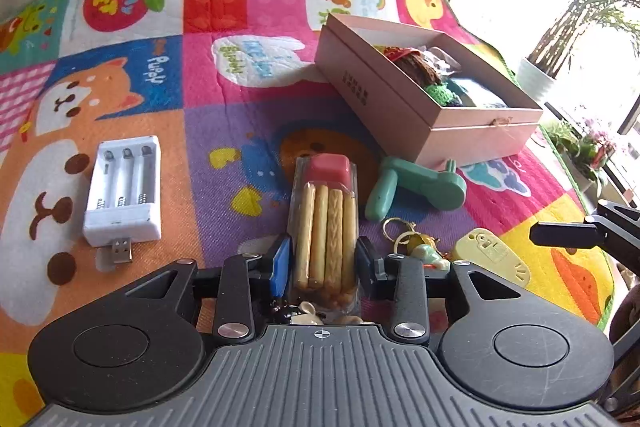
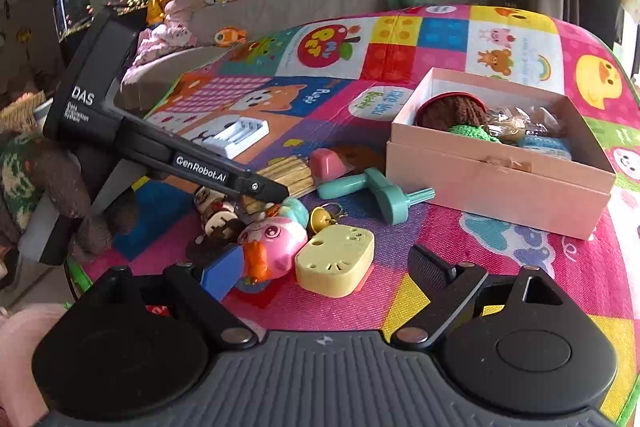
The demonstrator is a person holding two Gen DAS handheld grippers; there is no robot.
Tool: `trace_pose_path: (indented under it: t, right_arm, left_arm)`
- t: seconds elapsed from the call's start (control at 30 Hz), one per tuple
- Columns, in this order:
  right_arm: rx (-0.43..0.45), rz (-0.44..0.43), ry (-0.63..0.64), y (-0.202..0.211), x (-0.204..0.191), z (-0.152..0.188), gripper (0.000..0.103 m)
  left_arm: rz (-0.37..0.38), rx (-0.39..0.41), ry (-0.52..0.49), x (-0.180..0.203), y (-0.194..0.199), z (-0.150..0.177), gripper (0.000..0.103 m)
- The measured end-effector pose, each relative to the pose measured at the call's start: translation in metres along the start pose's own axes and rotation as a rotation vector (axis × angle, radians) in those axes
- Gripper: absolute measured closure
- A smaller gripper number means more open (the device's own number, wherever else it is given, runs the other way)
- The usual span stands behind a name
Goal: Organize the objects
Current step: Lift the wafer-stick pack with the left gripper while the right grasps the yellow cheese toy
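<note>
Left gripper (image 1: 323,259) clamps snack pack (image 1: 326,223), pack pointing to 12 o'clock over mat (image 1: 200,131); box (image 1: 424,87) at 1 o'clock; charger (image 1: 124,191) at 10 o'clock; right gripper (image 2: 320,267) gapes, empty, over yellow tag (image 2: 336,261).

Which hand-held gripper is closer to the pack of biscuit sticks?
Left. The left hand-held gripper straddles the pack of biscuit sticks; the right hand-held gripper sits open, apart, around the yellow tag.

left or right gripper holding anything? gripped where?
Left gripper grips the breadstick pack across its near end. Right gripper is open, holding nothing.
</note>
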State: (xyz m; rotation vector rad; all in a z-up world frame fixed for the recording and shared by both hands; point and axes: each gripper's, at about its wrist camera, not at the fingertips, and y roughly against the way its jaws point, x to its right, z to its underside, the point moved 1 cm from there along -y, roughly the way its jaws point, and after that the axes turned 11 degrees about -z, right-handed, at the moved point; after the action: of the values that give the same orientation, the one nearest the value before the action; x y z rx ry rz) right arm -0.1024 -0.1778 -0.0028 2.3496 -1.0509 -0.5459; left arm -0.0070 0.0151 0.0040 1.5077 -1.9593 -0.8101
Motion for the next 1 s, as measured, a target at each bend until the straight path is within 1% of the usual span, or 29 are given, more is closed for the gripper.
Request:
trace_pose_path:
  t: [0.1, 0.2, 0.23, 0.27, 0.33, 0.4, 0.43, 0.5, 0.63, 0.77, 0.87, 0.9, 0.93, 1.0]
  right_arm:
    - [-0.05, 0.076, 0.028, -0.008, 0.002, 0.005, 0.013]
    - [-0.032, 0.247, 0.036, -0.005, 0.017, 0.006, 0.013]
    - [-0.019, 0.327, 0.029, -0.002, 0.026, 0.005, 0.013]
    - [-0.01, 0.389, 0.02, 0.001, 0.032, 0.004, 0.013]
    - [0.005, 0.455, -0.02, 0.007, 0.047, 0.003, 0.013]
    - [0.02, 0.435, -0.084, 0.013, 0.059, 0.002, 0.013]
    - [0.033, 0.404, -0.12, 0.016, 0.063, 0.002, 0.013]
    - [0.056, 0.36, -0.152, 0.019, 0.063, 0.002, 0.013]
    - [0.08, 0.307, -0.13, 0.014, 0.048, -0.001, 0.013]
    - [0.081, 0.268, -0.091, 0.01, 0.033, -0.004, 0.013]
    - [0.058, 0.195, -0.062, 0.005, 0.023, -0.005, 0.013]
    - [0.042, 0.187, -0.046, 0.002, 0.019, -0.004, 0.013]
    - [0.015, 0.202, -0.016, -0.003, 0.015, -0.002, 0.013]
    - [-0.023, 0.27, 0.053, -0.012, 0.012, 0.003, 0.013]
  left_arm:
    - [-0.009, 0.008, -0.018, 0.002, 0.001, 0.002, 0.064]
    - [-0.025, 0.026, -0.052, 0.007, 0.002, 0.004, 0.064]
    - [-0.03, 0.034, -0.059, 0.008, 0.002, 0.005, 0.064]
    - [-0.035, 0.04, -0.063, 0.008, 0.002, 0.006, 0.064]
    - [-0.043, 0.049, -0.065, 0.01, 0.003, 0.007, 0.064]
    - [-0.042, 0.053, -0.056, 0.009, 0.003, 0.008, 0.064]
    - [-0.039, 0.054, -0.052, 0.008, 0.003, 0.008, 0.064]
    - [-0.035, 0.056, -0.048, 0.007, 0.003, 0.008, 0.064]
    - [-0.042, 0.066, -0.053, 0.008, 0.004, 0.01, 0.064]
    - [-0.056, 0.081, -0.061, 0.011, 0.006, 0.013, 0.065]
    - [-0.057, 0.081, -0.063, 0.011, 0.007, 0.014, 0.065]
    - [-0.056, 0.079, -0.064, 0.01, 0.008, 0.014, 0.065]
    - [-0.055, 0.076, -0.065, 0.01, 0.009, 0.015, 0.065]
    - [-0.048, 0.068, -0.063, 0.007, 0.012, 0.016, 0.065]
